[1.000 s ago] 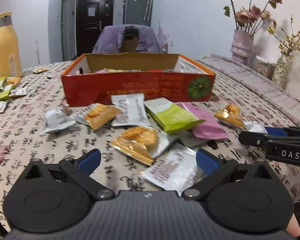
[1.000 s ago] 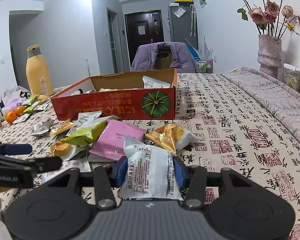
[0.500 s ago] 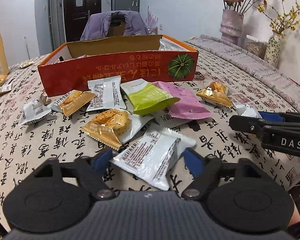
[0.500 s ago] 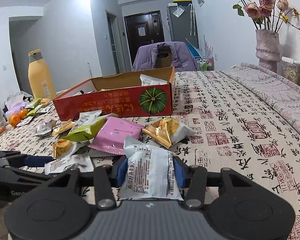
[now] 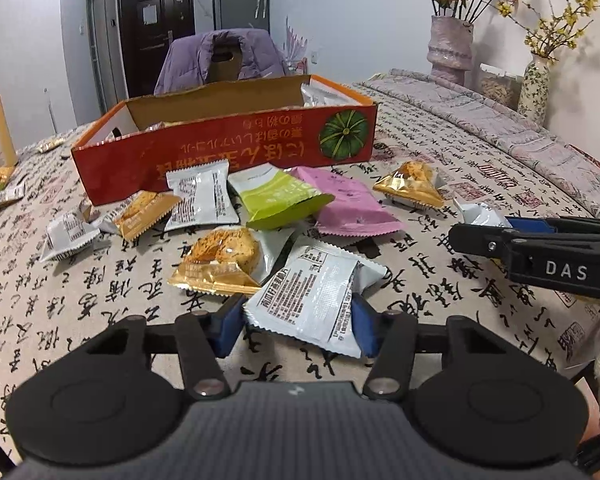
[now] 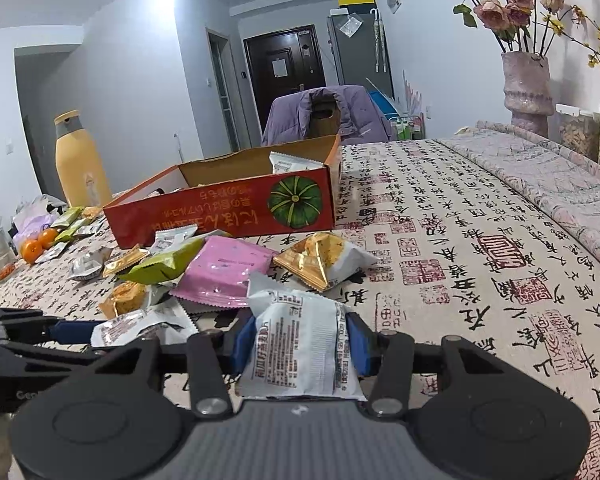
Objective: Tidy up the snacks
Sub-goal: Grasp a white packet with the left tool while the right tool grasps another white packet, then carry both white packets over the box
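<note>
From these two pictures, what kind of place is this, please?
Most likely a home, a dining or living room: a cloth-covered table with a vase of flowers, a coat-draped chair and a dark entrance door behind it.

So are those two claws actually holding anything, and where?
Right gripper pinches a white packet across its sides. Left gripper has just been closing around another white packet, pads at its edges.
</note>
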The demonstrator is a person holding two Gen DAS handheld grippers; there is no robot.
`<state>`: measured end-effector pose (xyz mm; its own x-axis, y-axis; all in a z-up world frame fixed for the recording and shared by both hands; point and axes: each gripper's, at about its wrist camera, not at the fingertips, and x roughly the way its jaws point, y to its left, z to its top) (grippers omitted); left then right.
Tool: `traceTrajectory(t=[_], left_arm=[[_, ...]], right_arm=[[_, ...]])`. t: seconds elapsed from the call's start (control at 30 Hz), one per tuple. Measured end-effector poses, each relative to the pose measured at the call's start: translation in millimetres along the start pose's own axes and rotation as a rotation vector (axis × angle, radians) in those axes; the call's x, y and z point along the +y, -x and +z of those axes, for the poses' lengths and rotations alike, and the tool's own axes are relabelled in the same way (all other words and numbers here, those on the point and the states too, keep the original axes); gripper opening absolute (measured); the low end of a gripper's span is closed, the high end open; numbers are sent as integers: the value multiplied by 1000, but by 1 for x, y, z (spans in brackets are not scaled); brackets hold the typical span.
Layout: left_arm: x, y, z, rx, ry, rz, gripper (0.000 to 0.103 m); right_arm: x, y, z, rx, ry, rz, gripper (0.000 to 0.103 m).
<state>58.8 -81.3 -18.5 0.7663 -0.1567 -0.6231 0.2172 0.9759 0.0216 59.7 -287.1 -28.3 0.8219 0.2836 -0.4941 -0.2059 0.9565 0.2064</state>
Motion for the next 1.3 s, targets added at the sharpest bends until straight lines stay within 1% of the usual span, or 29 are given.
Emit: traceTrajectory(t=[0.2, 0.5, 0.67, 0.87, 1.07, 1.3], left_arm=[[-5, 14, 2, -45, -26, 7, 56], [-3, 26, 1, -80, -27, -4, 56], [-2, 33, 3, -113, -29, -19, 56], [1, 39, 9, -153, -27, -10, 56], [11, 42, 23, -196, -8, 7, 56], [28, 41, 49, -259, 19, 40, 56]], right_arm=[[0, 3, -1, -4, -1, 0, 48], [7, 6, 1, -10, 14, 0, 48], [13, 6, 5, -16, 30, 0, 48], [20, 4, 13, -30, 58, -3, 48], [29, -4, 27, -49, 91, -2, 48], [41, -18, 53, -90, 134, 4, 48]])
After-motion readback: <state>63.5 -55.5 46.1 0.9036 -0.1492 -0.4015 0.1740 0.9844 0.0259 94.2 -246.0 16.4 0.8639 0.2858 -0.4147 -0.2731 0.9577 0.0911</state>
